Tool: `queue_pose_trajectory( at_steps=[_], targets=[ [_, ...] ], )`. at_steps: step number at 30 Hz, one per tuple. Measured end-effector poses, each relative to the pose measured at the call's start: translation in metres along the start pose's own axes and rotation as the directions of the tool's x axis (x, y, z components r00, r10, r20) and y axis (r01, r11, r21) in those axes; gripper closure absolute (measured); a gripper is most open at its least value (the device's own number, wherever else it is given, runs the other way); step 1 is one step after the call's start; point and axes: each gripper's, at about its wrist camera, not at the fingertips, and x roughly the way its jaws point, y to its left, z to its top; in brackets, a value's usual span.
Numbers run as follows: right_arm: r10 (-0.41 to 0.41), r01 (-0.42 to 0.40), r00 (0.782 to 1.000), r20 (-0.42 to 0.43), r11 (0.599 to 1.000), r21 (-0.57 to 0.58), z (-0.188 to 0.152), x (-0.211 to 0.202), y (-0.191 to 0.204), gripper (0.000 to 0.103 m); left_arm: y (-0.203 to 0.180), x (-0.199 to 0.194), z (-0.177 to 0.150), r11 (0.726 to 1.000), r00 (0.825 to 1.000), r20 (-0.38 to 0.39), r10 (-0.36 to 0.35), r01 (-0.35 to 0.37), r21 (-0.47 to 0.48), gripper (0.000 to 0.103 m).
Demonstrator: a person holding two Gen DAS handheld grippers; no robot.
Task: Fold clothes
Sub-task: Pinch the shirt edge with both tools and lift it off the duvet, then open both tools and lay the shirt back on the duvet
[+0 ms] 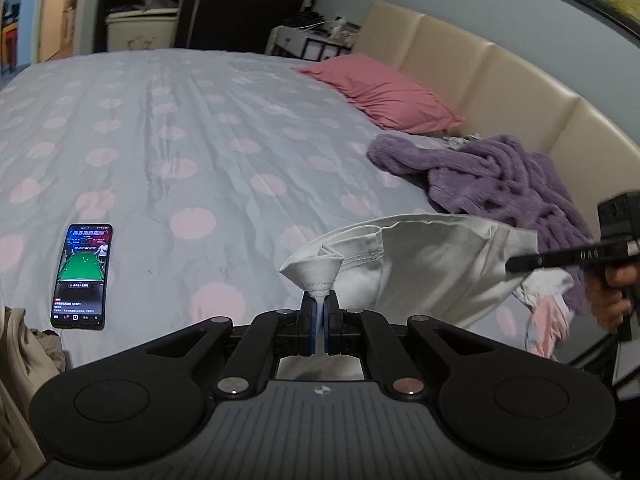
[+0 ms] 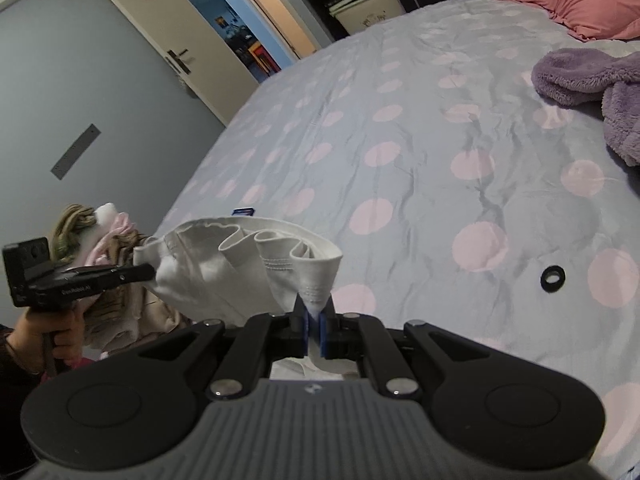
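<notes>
While a white garment [image 1: 432,264] is being pinched at its hem by the left gripper [image 1: 319,322] and the right gripper [image 2: 314,330], it is being held stretched above the bed's [image 1: 192,140] near edge; spreading it flat seems called for next. A purple fleece [image 1: 500,180] is lying by the headboard.

Both views are dim, cool and flat, with soft shadows in the bed's [image 1: 200,128] creases. The phone [image 1: 83,276] screen glows. Fisheye bends the edges; the headboard [image 1: 500,80] curves. Far right, the hand [image 1: 610,296] blurs.
</notes>
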Motion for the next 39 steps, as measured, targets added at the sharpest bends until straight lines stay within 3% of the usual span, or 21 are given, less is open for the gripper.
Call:
queue_pose_trajectory(
  at_steps=[4,8,11,14,17,20,21,22,24,26,29,31,34,36,39],
  targets=[
    [0.005,-0.005,1.000,0.003,0.997,-0.075,-0.029,-0.012,0.007,0.097,-0.005,-0.015,-0.028,0.995,0.997,0.068,-0.035,0.028,0.095,0.102],
    [0.010,-0.009,1.000,0.005,0.989,-0.150,-0.058,-0.024,0.013,0.097,-0.016,-0.023,-0.063,0.972,0.990,0.129,-0.058,0.027,0.233,0.102],
    [0.019,-0.019,1.000,-0.002,0.980,-0.200,-0.077,-0.028,0.016,0.096,-0.031,-0.021,-0.095,0.914,0.987,0.151,-0.056,-0.011,0.406,0.102],
    [0.036,-0.040,0.999,-0.021,0.969,-0.244,-0.095,-0.027,0.015,0.096,-0.038,-0.022,-0.128,0.863,0.984,0.155,-0.087,-0.003,0.505,0.101],
    [0.052,-0.061,0.998,-0.041,0.956,-0.287,-0.112,-0.025,0.015,0.092,-0.043,-0.024,-0.153,0.835,0.986,0.133,-0.103,0.014,0.550,0.101],
    [0.055,-0.077,0.996,-0.075,0.941,-0.330,-0.129,-0.022,0.014,0.083,-0.041,-0.021,-0.180,0.777,0.995,0.035,-0.088,0.047,0.628,0.101],
    [0.020,-0.063,0.992,-0.127,0.936,-0.346,-0.136,-0.016,0.011,0.065,-0.040,-0.020,-0.190,0.756,0.997,0.002,-0.081,0.060,0.652,0.099],
    [-0.016,-0.050,0.984,-0.179,0.931,-0.362,-0.142,-0.011,0.008,0.058,-0.039,-0.018,-0.199,0.735,0.997,-0.030,-0.073,0.074,0.674,0.092],
    [-0.091,-0.028,0.956,-0.278,0.917,-0.397,-0.156,0.000,0.003,0.059,-0.034,-0.007,-0.216,0.704,0.988,-0.157,0.006,0.108,0.702,0.089],
    [-0.108,-0.026,0.934,-0.340,0.929,-0.369,-0.158,0.002,-0.008,0.059,-0.026,-0.007,-0.221,0.727,0.972,-0.235,0.016,0.150,0.670,0.089],
    [-0.035,-0.081,0.931,-0.364,0.951,-0.298,-0.146,-0.009,-0.012,0.059,-0.016,-0.020,-0.212,0.779,0.961,-0.273,-0.043,0.204,0.594,0.084],
    [0.016,-0.132,0.928,-0.371,0.949,-0.288,-0.137,-0.018,-0.006,0.057,-0.010,-0.032,-0.197,0.812,0.963,-0.254,-0.087,0.217,0.542,0.074],
    [0.076,-0.176,0.940,-0.332,0.943,-0.284,-0.126,-0.030,0.008,0.054,-0.004,-0.045,-0.176,0.872,0.982,-0.151,-0.117,0.174,0.458,0.060],
    [0.061,-0.141,0.959,-0.278,0.950,-0.278,-0.121,-0.023,0.015,0.049,-0.003,-0.044,-0.160,0.911,0.987,-0.081,-0.140,0.161,0.380,0.053],
    [-0.069,0.009,0.975,-0.210,0.961,-0.278,-0.124,0.005,0.025,0.050,-0.020,-0.018,-0.147,0.940,0.997,-0.060,-0.046,0.064,0.336,0.052]
  ],
)
